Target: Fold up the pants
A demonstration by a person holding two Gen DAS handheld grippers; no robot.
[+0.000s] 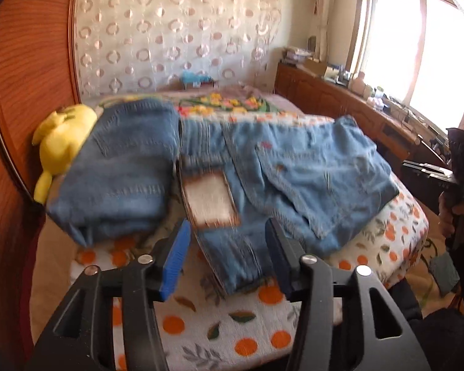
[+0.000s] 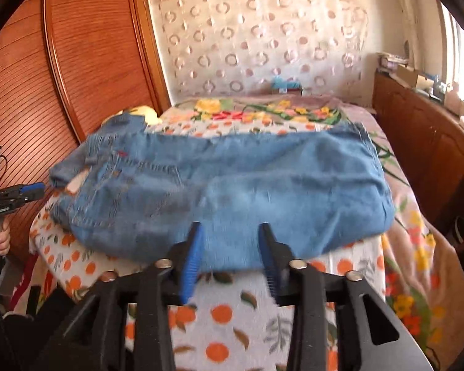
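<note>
The blue denim jeans [image 2: 219, 185] are lying part-folded across the orange-print blanket [image 2: 232, 315] on the bed, likely handling as heavy, limp cloth best pinched at doubled near edges, while left tongs [image 1: 229, 253] and right tongs [image 2: 232, 256] are standing open, gripping nothing.

The left gripper [image 1: 227, 247] is positioned over the near edge of the bed [image 1: 253, 330], jaws apart with the waistband end of the jeans [image 1: 294, 170] between them, pads not pressing on it. A second folded pair of jeans [image 1: 120, 170] lies to the left, touching a yellow plush toy [image 1: 60, 142]. The right gripper [image 1: 457, 167] is visible at the right edge, held in a hand [image 1: 454, 216].
</note>
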